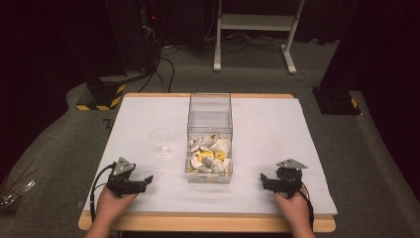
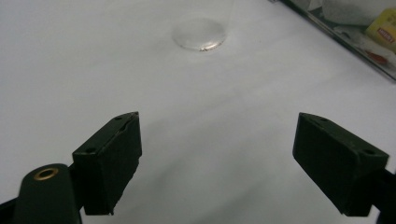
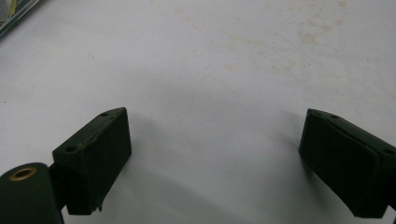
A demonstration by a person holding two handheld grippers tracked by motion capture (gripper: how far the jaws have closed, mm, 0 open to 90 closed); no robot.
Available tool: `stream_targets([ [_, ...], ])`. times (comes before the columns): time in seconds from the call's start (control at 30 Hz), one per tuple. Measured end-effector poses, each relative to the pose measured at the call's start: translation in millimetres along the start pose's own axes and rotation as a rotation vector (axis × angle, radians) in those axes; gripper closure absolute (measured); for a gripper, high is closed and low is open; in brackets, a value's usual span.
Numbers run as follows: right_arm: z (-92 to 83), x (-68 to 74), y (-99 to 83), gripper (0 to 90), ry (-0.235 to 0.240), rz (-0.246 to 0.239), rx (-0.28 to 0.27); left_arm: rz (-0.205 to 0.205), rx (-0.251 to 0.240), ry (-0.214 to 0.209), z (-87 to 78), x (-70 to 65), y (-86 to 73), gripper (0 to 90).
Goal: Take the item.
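A clear plastic box (image 1: 209, 130) stands at the middle of the white table (image 1: 267, 124), holding several tea bags and wrapped packets (image 1: 210, 156). A small clear cup (image 1: 161, 141) stands upright left of the box; its base (image 2: 200, 36) appears ahead of the left jaws. My left gripper (image 1: 144, 182) rests near the front left edge, open, nothing between its jaws. My right gripper (image 1: 264, 181) rests near the front right edge, also open and empty. In the gripper views, left gripper (image 2: 217, 158) and right gripper (image 3: 215, 161) hover over bare tabletop.
The box's corner with a yellow packet (image 2: 385, 28) lies at the upper right of the left gripper view. Faint stains (image 3: 280, 42) mark the table ahead of the right gripper. Beyond the table are a white stand (image 1: 257, 29), cables and black equipment on grey carpet.
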State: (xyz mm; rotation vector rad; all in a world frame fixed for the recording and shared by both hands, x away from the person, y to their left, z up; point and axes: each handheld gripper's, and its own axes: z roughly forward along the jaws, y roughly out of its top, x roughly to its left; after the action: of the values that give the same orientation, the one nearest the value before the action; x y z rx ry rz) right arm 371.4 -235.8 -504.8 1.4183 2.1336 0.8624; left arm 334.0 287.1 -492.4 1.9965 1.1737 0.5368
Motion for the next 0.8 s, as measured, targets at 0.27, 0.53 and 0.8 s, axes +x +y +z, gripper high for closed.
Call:
stream_targets([
  [0.27, -0.1, 0.0, 0.0, 8.8, -0.001, 0.000, 0.001, 0.025, -0.023, -0.017, 1.0, -1.3, 9.1, 16.5],
  [0.53, -0.1, 0.0, -0.1, 8.8, -0.001, 0.000, 0.001, 0.032, -0.050, -0.035, -6.0, -14.4, 16.3, 16.5],
  [0.8, 0.1, 0.3, -0.2, 8.8, -0.002, -0.002, -0.001, 0.048, -0.057, -0.047, -7.3, -28.4, 20.8, 16.6],
])
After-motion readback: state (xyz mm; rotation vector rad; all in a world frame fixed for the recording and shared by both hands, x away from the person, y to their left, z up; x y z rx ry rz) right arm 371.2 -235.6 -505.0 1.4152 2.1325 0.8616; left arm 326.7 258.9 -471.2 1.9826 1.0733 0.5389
